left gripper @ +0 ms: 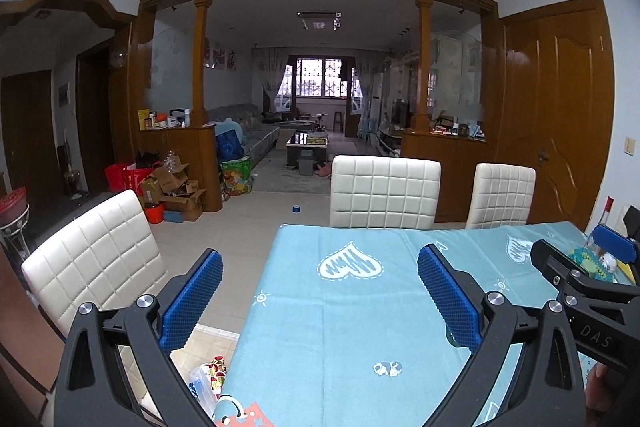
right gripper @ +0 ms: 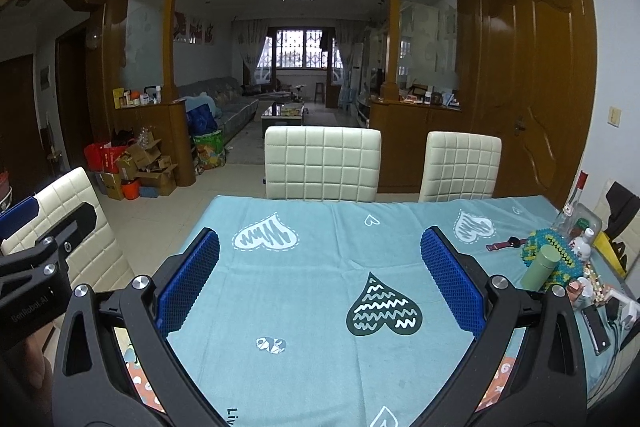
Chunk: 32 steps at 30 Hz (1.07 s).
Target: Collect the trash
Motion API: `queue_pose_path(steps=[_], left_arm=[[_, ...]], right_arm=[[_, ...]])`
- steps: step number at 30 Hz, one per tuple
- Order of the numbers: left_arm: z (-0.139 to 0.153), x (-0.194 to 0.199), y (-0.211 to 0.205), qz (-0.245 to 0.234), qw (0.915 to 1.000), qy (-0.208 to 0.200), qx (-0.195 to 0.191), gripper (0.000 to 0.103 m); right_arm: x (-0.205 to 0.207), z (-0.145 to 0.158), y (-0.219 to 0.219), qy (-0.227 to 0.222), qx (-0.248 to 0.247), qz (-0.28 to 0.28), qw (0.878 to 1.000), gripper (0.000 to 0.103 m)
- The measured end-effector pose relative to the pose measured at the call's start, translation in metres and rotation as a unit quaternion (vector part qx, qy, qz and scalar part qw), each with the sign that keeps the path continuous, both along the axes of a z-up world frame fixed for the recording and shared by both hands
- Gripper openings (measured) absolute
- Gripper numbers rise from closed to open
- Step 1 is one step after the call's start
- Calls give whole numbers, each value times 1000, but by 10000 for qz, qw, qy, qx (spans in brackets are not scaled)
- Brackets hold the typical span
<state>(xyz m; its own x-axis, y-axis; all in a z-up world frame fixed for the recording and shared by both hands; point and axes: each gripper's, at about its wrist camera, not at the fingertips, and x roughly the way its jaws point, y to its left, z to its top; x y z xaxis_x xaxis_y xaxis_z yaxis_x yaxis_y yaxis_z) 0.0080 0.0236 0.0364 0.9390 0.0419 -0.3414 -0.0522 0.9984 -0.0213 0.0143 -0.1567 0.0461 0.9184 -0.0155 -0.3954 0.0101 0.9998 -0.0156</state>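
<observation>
Both grippers, left [left gripper: 320, 291] and right [right gripper: 320, 275], held wide and empty above the tablecloth [right gripper: 320, 307]; no trash identifiable on it, so scan the clutter [right gripper: 560, 259] at right before reaching.

Both hand-held grippers [left gripper: 320, 303] [right gripper: 320, 279]: black frames, blue textured pads, silver screws.

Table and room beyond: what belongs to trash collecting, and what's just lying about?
Job: left hand-held gripper and right hand-held gripper, both open; grey bin on the far floor. No obvious trash on the tablecloth.
Lying about: watch, green cylinder, clear bottle, white chairs.
</observation>
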Motion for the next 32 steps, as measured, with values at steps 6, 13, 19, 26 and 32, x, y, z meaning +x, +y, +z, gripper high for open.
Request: queue_pose_path(steps=[6,13,19,26,32], left_arm=[[0,-1,-3,-21,10000,25,48,96],[-2,0,-3,24,9999,107,46,96],[-3,-3,-1,117,9998,105,89,96],[-5,-2,3,158,9998,155,28,96],[-7,0,7,208,9996,187,-21,96]], right_arm=[[-6,0,-2,-28,18,-42,10000,100],[-6,0,-5,-8,35,-33,10000,100],[-8,0,-6,31,91,18,10000,100],[-3,-1,-1,32,85,101,9999,100],[3,-5,2,105,104,197,9997,100]])
